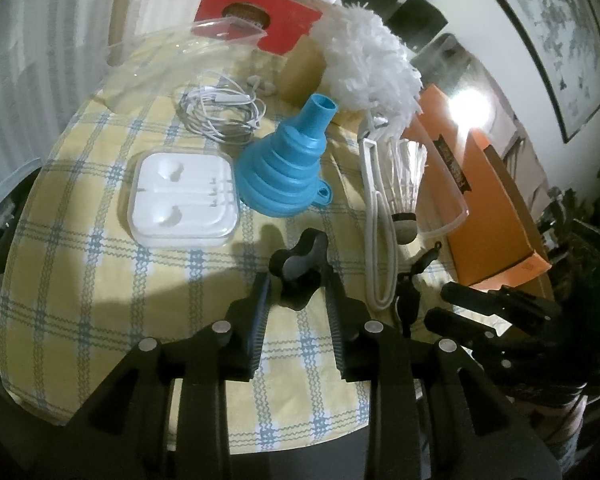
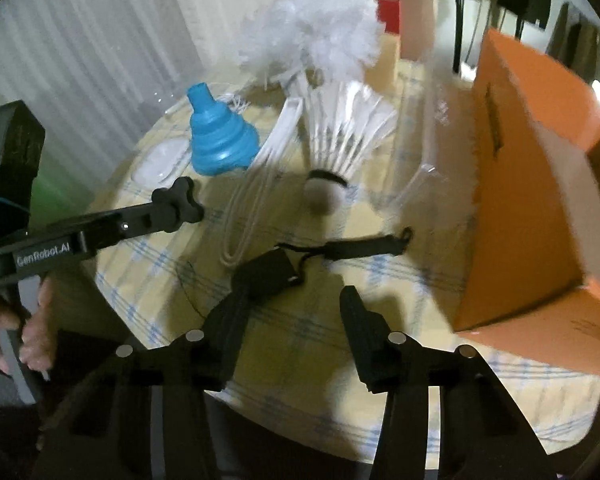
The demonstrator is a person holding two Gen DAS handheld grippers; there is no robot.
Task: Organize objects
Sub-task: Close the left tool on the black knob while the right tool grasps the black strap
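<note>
Under both pairs of jaws spreads a table [image 1: 100, 280] in yellow checked cloth, and judging by it the tidying has barely begun: everything lies loose, nothing visibly put away. Far to the right of the left gripper [image 1: 298, 280] stands an open orange box [image 1: 496, 208], apparently empty as far as can be seen. Well ahead of those jaws and to the right lies a white fluffy duster [image 1: 368, 64], and nearer, straight ahead, a blue collapsible funnel [image 1: 288, 160]. Ahead and to the left sits a white earphone case [image 1: 182, 198], with the coiled earphones [image 1: 220, 112] beyond it. A shuttlecock [image 1: 408, 188] lies ahead to the right. Just beyond the right gripper [image 2: 296, 292], whose jaws stand apart with nothing between them, lies a black strap [image 2: 360, 246]. A small black knob [image 1: 300, 264] sits right between the left fingertips; whether they clench it or have let go, I cannot tell
</note>
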